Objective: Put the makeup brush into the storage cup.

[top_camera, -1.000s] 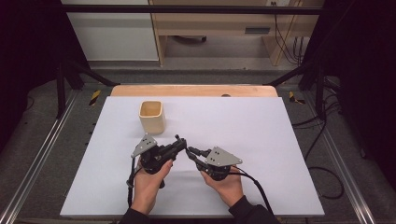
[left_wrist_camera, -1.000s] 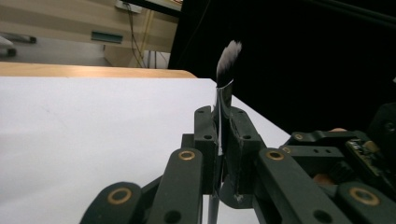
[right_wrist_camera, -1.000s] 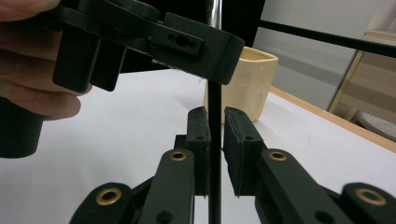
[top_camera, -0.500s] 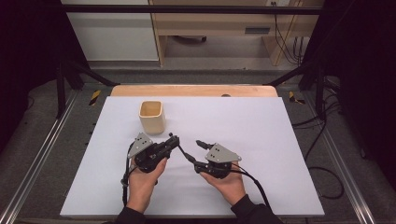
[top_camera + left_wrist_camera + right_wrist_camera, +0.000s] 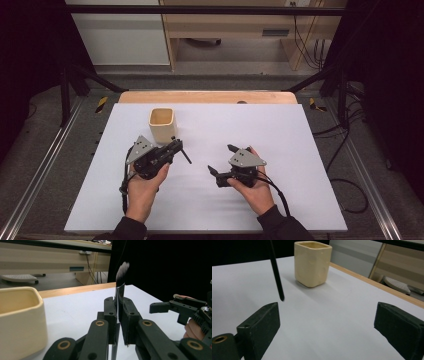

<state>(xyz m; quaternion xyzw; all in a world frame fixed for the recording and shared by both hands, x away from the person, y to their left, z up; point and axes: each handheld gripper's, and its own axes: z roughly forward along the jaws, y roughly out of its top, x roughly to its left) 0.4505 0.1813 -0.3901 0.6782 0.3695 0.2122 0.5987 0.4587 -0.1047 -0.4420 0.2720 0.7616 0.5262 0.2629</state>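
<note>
The left gripper (image 5: pixel 172 148) is clamped tight on a thin makeup brush (image 5: pixel 121 293). In the left gripper view the brush stands up between the two black jaws, with its dark handle pinched by the pads and its soft white and black tip (image 5: pixel 122 270) up above them. In the high view the thin dark end of the brush (image 5: pixel 185 155) sticks out past the gripper, off the counter (image 5: pixel 300 130). In the right gripper view that dark stick (image 5: pixel 276 275) hangs in the air over the white top, and its end does not touch the counter. The right gripper (image 5: pixel 221 159) has just been opening, and now its jaws stand wide apart with nothing between them. It is held low over the counter, near the middle and a bit toward the front edge, and it points toward the left gripper. The two grippers are near each other but do not touch. A cream cup (image 5: pixel 162 124) stands upright on the counter, closer to the back edge and the left side. It is just behind the left gripper. The cup's open top faces up.
</note>
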